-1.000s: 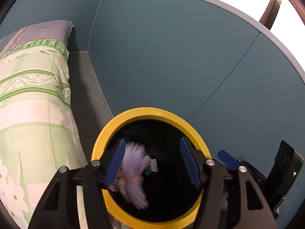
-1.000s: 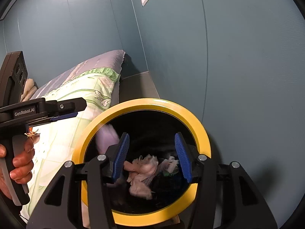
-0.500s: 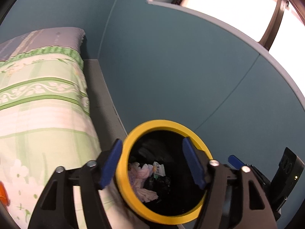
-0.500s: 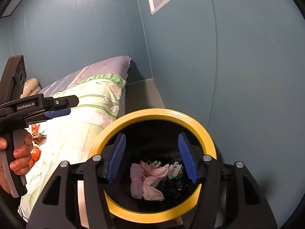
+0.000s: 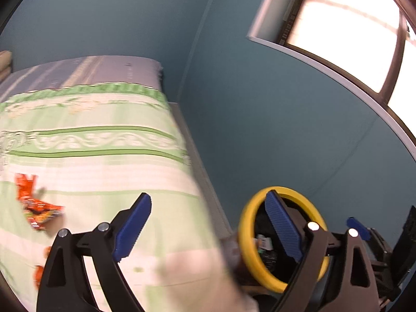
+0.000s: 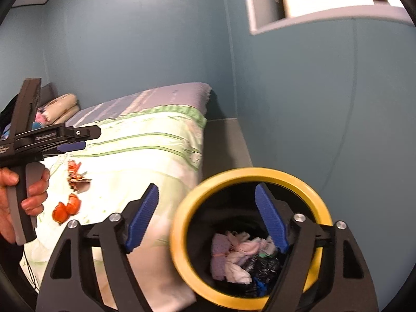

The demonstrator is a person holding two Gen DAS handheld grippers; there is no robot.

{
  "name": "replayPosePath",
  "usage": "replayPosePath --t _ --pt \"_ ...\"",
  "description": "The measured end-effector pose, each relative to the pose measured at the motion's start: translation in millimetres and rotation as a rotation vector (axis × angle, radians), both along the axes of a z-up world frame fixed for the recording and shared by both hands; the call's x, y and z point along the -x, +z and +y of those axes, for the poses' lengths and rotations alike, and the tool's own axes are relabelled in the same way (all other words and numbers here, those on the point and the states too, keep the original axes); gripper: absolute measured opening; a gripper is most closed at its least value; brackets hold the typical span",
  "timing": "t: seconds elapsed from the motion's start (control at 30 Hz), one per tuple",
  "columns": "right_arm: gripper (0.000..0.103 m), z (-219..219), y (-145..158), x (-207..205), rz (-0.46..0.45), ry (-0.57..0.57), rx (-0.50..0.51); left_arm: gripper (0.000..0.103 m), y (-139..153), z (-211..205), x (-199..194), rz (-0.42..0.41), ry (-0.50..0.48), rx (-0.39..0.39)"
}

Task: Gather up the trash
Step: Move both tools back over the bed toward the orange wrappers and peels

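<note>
Both jaws are opening with nothing between them: left hand-held gripper [image 5: 205,230], right hand-held gripper [image 6: 206,219].

motion blur, blown-out window [image 5: 345,23] glare

Ahead of me, a bed under a pale green and white striped floral quilt [image 6: 145,156], with a grey-lilac sheet [image 6: 156,96] at its far end. Cream patterned pillows [image 6: 63,105] stacked far left against the teal painted wall [image 6: 156,39]. Bright window with white sill [image 5: 345,26] high on the right. Grey ledge [image 6: 223,140] runs between bed and wall.
</note>
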State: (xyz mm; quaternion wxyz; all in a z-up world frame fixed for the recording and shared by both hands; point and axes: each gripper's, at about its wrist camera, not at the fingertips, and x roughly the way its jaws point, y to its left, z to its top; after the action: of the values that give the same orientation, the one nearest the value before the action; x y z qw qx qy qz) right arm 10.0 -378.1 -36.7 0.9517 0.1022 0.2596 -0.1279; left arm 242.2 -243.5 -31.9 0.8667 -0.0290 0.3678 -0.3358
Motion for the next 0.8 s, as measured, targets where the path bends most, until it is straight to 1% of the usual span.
replayPosePath --t 0.2,0.4,0.53,0.63,0.8 --pt "0.079 34.3 8.5 -21.6 -0.014 0.085 0.012 0.088 2.6 62.0 -21.9 -0.005 0.108 -0.016" --pt "0.085 73.3 11.6 -45.1 -0.017 0.186 0.025 0.09 -1.6 122.8 -39.8 -0.02 0.218 -0.069" --pt "0.087 101.6 11.5 -60.8 -0.017 0.258 0.018 0.09 -9.3 160.4 -54.4 0.006 0.282 -0.074" --pt "0.088 126.4 7.6 -73.3 -0.01 0.321 0.025 0.09 -17.4 181.7 -63.4 0.02 0.319 -0.086" --pt "0.088 163.0 -4.3 -95.1 0.016 0.42 0.029 0.09 -34.8 205.5 -79.4 0.046 0.353 -0.103"
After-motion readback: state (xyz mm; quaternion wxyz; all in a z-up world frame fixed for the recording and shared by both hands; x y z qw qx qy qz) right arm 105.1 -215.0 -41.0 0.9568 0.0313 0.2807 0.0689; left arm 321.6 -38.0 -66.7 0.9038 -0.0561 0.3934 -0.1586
